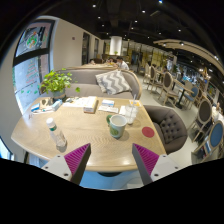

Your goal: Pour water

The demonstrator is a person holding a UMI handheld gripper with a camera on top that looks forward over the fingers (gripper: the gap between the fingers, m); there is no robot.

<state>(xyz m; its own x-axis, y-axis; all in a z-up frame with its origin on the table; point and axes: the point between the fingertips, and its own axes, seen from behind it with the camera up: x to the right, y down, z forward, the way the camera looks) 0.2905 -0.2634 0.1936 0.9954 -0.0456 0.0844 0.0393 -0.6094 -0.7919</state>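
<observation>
A clear water bottle (57, 135) with a white cap stands on the round wooden table (85, 135), ahead of my left finger. A green-and-white cup (117, 125) stands near the table's middle, beyond the fingers. A red coaster (148, 131) lies to the right of the cup. My gripper (112, 160) is open and empty, held above the table's near edge, its two purple pads wide apart. Nothing is between the fingers.
Books and papers (97, 103) lie at the table's far side, with a potted plant (55, 83) at the far left. A grey sofa (105, 80) with a striped cushion stands behind. A grey chair (168, 125) is on the right. More tables and chairs fill the room beyond.
</observation>
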